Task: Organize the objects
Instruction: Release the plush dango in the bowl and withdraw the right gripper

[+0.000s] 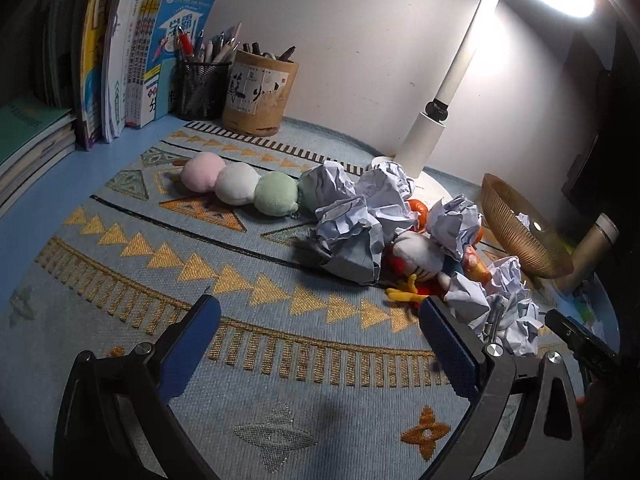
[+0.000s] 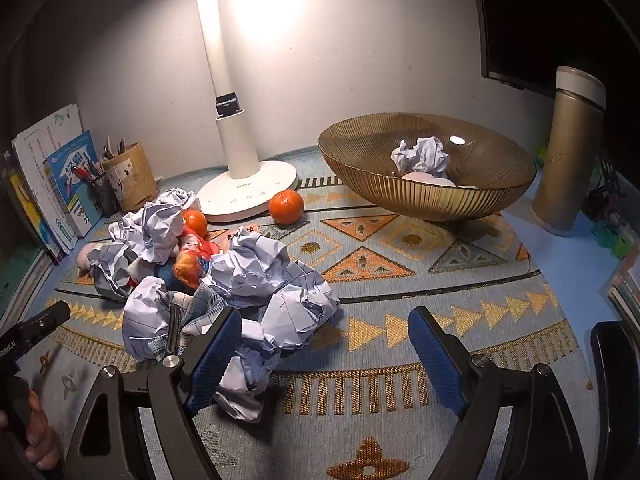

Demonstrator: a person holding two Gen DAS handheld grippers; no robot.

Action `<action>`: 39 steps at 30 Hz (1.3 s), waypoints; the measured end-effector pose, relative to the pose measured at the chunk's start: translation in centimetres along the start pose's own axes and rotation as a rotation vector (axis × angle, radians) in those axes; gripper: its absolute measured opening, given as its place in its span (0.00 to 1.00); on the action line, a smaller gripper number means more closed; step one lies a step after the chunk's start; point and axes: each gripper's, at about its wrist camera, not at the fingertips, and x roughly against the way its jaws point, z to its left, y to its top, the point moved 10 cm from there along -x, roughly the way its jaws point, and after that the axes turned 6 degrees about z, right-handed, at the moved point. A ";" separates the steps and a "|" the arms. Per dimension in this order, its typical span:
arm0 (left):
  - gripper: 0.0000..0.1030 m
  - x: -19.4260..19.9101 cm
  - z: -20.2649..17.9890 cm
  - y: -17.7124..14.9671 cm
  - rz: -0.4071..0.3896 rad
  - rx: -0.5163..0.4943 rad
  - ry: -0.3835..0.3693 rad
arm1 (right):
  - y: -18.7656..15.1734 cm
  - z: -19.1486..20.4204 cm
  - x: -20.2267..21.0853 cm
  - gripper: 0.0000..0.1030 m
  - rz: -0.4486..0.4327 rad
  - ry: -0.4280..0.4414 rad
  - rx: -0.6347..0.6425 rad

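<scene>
Ahead-left of left gripper [image 1: 320,340]: plush row of pink, white, green balls [image 1: 240,186] on patterned blue-and-gold woven mat [image 1: 160,280]. Left gripper spread wide, nothing between pads, hovering over bare mat. Just ahead-right: heap of crumpled white paper balls [image 2: 256,276] burying red-and-orange plush doll [image 2: 192,256], likely next pickup. Right gripper [image 2: 324,352] spread too, empty, left finger beside heap. Ahead: loose orange tangerine [image 2: 286,206]. Ahead-right: ribbed amber glass bowl [image 2: 440,196], already holding one paper ball, seemingly collection spot.

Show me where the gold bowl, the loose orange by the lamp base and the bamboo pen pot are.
Gold bowl [image 2: 432,200]: right wrist view, on its ribbed front wall.
Orange [image 2: 286,207]: right wrist view, middle of its peel.
Bamboo pen pot [image 1: 260,96]: left wrist view, on its labelled side.
</scene>
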 end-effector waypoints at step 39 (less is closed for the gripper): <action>0.92 -6.4 6.6 7.4 0.247 0.261 0.050 | 9.6 3.5 -9.6 0.71 0.242 0.046 0.077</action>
